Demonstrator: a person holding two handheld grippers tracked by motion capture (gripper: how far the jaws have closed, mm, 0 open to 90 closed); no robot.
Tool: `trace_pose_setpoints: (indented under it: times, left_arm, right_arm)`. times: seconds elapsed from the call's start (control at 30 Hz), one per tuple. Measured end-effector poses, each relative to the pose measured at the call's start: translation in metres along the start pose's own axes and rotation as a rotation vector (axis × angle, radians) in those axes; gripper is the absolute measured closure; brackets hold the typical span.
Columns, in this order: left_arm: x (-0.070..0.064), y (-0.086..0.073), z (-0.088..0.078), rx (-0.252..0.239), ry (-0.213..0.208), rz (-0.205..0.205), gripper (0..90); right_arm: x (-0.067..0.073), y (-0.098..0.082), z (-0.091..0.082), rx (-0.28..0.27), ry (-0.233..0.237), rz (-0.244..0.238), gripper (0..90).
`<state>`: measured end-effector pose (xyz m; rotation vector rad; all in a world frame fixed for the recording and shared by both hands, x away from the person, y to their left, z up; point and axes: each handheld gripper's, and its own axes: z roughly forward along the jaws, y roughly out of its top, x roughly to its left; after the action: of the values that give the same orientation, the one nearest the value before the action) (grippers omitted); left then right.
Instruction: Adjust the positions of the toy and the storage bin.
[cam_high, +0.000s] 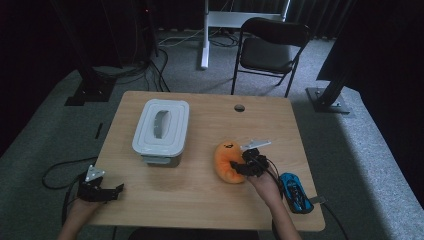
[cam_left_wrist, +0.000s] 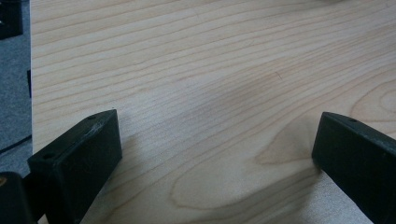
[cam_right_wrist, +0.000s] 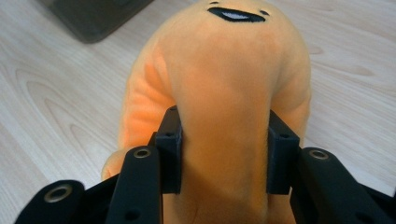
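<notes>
An orange plush toy (cam_high: 226, 161) with a stitched black mouth lies on the wooden table (cam_high: 200, 200), right of centre. My right gripper (cam_high: 240, 166) is shut on it: in the right gripper view both jaws press into the sides of the orange plush toy (cam_right_wrist: 229, 93), whose fabric bulges between them. My left gripper (cam_high: 116, 191) sits at the table's front left corner. In the left gripper view its jaws stand wide apart over bare wood, so the left gripper (cam_left_wrist: 215, 154) is open with nothing in it.
A white lidded box (cam_high: 161, 131) with a grey handle stands left of centre. A blue toy car (cam_high: 296, 192) lies near the right front edge, beside my right hand. A round cable hole (cam_high: 239, 107) is at the table's back. A black chair (cam_high: 270, 47) stands beyond.
</notes>
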<state>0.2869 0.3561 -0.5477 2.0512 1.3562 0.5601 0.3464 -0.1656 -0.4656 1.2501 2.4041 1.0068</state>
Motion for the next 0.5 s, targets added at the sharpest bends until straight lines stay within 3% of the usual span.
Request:
trace_pose_setpoints:
  times: [0.5]
  left_arm:
    - [0.000, 0.000, 0.000, 0.000, 0.000, 0.000, 1.8]
  right_arm:
    - [-0.038, 0.007, -0.022, -0.036, -0.071, 0.065, 58.3]
